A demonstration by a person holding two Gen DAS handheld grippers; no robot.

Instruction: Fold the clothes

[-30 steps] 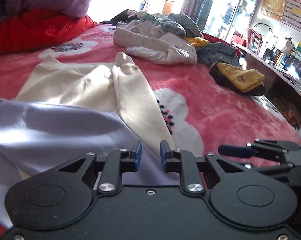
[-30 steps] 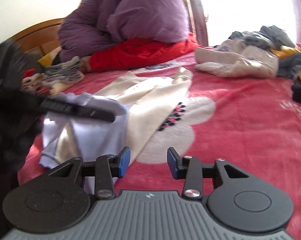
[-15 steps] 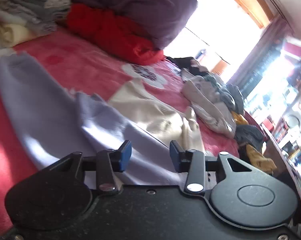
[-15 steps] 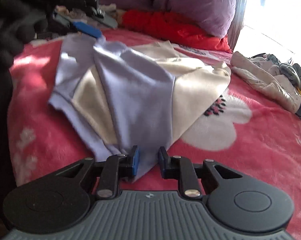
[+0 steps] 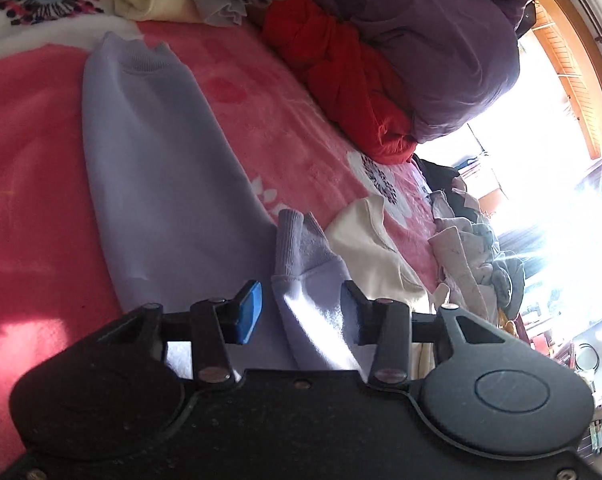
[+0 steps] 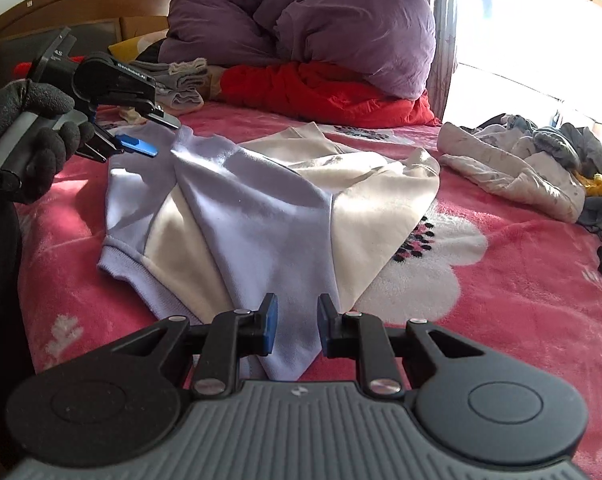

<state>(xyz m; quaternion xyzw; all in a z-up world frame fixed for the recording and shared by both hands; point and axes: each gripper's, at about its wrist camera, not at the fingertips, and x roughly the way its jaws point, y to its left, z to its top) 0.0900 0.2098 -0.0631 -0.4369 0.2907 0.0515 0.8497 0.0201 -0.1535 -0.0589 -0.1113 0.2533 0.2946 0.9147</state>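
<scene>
Lying flat on bed [image 6: 521, 300], purple-and-cream top [image 6: 261, 216] spreads out ahead of both grippers. Left gripper [image 5: 301, 312] nearer far sleeve cuff [image 5: 297, 236]; fingers open, cuff between them, not pinched. Long purple sleeve [image 5: 153, 184] runs away to its left. Right gripper [image 6: 297, 330] at near hem; fingers close together around purple corner, grip unclear. Right view shows whole top and gloved hand [image 6: 33, 136]; left view shows only sleeves.
</scene>
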